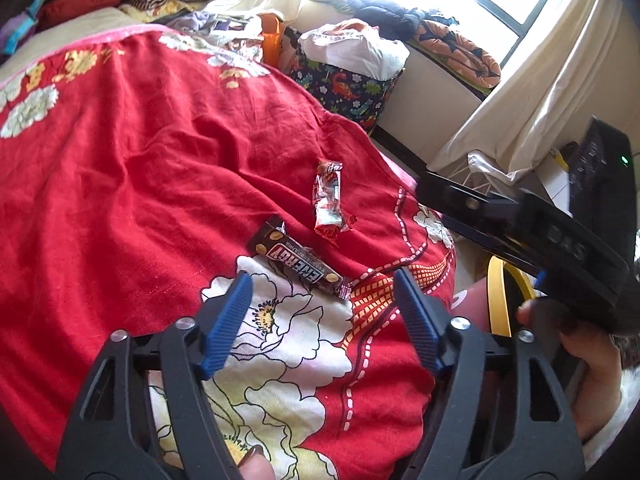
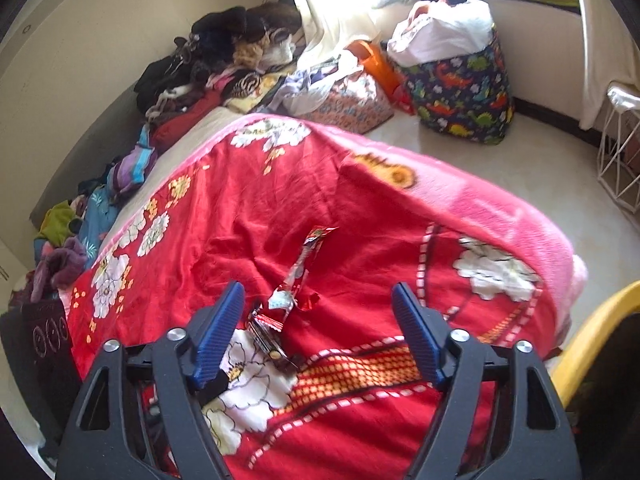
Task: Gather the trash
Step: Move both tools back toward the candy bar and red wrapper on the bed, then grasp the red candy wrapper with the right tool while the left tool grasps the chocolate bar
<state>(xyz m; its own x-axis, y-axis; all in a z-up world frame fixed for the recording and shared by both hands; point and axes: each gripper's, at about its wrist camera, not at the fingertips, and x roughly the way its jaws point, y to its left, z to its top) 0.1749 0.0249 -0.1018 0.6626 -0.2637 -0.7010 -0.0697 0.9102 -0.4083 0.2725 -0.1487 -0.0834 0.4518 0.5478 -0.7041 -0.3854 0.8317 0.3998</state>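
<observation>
A brown "Energy" bar wrapper (image 1: 298, 264) lies on the red floral blanket (image 1: 160, 160), just ahead of my open left gripper (image 1: 324, 292). A red and silver wrapper (image 1: 329, 204) lies a little farther on. In the right wrist view the brown wrapper (image 2: 266, 336) lies near the left finger and the red and silver wrapper (image 2: 298, 276) lies ahead of my open right gripper (image 2: 320, 300), which hovers empty over the blanket (image 2: 360, 240). The right gripper's black body (image 1: 540, 232) shows at the right of the left wrist view.
A yellow-rimmed bin (image 2: 596, 336) stands at the bed's right edge. A dinosaur-print bag (image 2: 460, 84) full of laundry and a white wire basket (image 2: 620, 160) stand on the floor. Clothes (image 2: 216, 64) are piled along the wall side of the bed.
</observation>
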